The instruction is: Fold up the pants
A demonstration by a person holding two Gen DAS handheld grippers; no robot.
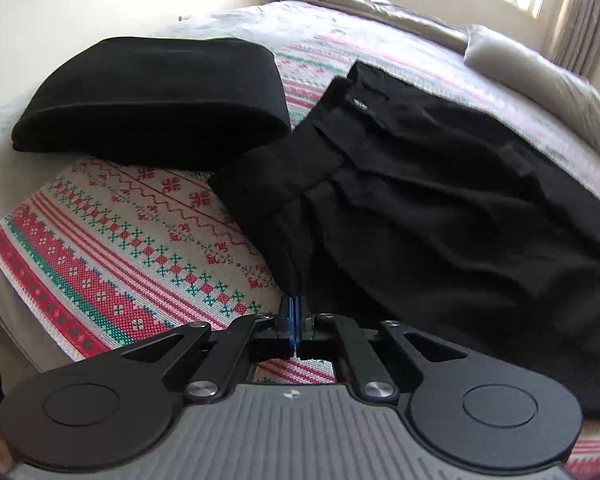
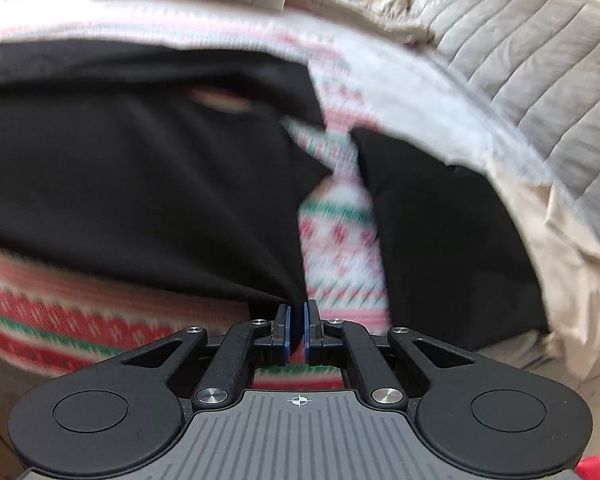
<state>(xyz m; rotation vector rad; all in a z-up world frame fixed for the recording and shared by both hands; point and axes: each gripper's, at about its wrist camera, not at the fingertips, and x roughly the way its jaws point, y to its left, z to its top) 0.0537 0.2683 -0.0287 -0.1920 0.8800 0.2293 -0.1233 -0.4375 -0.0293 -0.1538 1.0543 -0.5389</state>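
Note:
Black pants [image 1: 440, 208] lie spread on a bedspread [image 1: 140, 240] patterned in red, green and white, with the waistband and its button [image 1: 358, 105] toward the far side. My left gripper [image 1: 294, 307] is shut on a fold of the pants' near edge, which rises taut from the blue pads. In the blurred right wrist view, the pants [image 2: 140, 168] fill the left half. My right gripper [image 2: 297, 309] is shut on a corner of that black fabric, pinched between its pads. A strip of bedspread [image 2: 340, 240] shows just right of it.
A folded black garment [image 1: 152, 100] lies at the far left of the bed. Another black cloth [image 2: 452, 248] lies right of the strip; I cannot tell whether it is part of the pants. Grey pillows [image 1: 532, 68] and a quilted grey cover [image 2: 520, 60] lie beyond.

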